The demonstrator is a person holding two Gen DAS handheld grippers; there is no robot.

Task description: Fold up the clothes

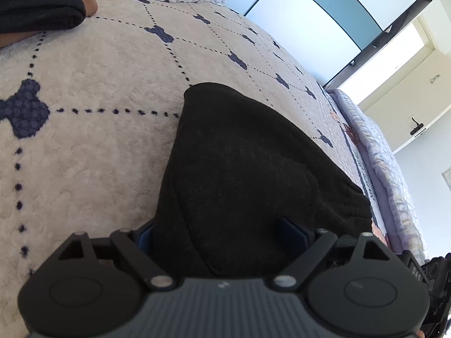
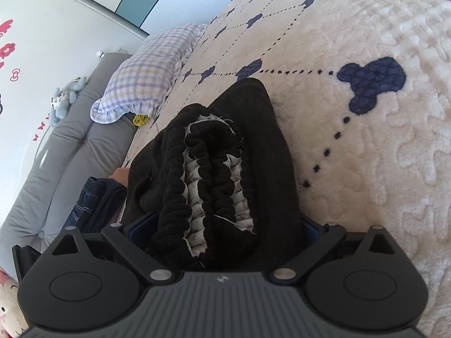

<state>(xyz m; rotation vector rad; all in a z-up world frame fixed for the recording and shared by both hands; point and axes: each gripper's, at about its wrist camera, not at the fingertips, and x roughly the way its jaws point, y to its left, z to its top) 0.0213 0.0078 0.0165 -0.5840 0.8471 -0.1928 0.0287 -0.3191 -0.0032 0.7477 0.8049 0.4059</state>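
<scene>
A folded black garment [image 1: 239, 155] lies on the cream fleece blanket [image 1: 93, 155]. Its thick stack runs between the fingers of my left gripper [image 1: 220, 233], whose blue pads [image 1: 146, 239] stand wide on either side of it. In the right wrist view the same black garment [image 2: 262, 129] shows its gathered elastic waistband with white lining [image 2: 208, 169] facing the camera. My right gripper [image 2: 225, 225] straddles that end with its jaws spread wide. I see neither gripper squeezing the cloth.
The blanket [image 2: 366, 155] carries navy mouse-head patches and dotted lines. A checked pillow [image 2: 146, 79] and a yellow-green cloth [image 2: 141, 120] lie near the grey padded headboard [image 2: 64, 140]. A person's hand and dark sleeve [image 2: 110, 191] are left of the garment. The bed's edge [image 1: 380, 155] drops off at the right.
</scene>
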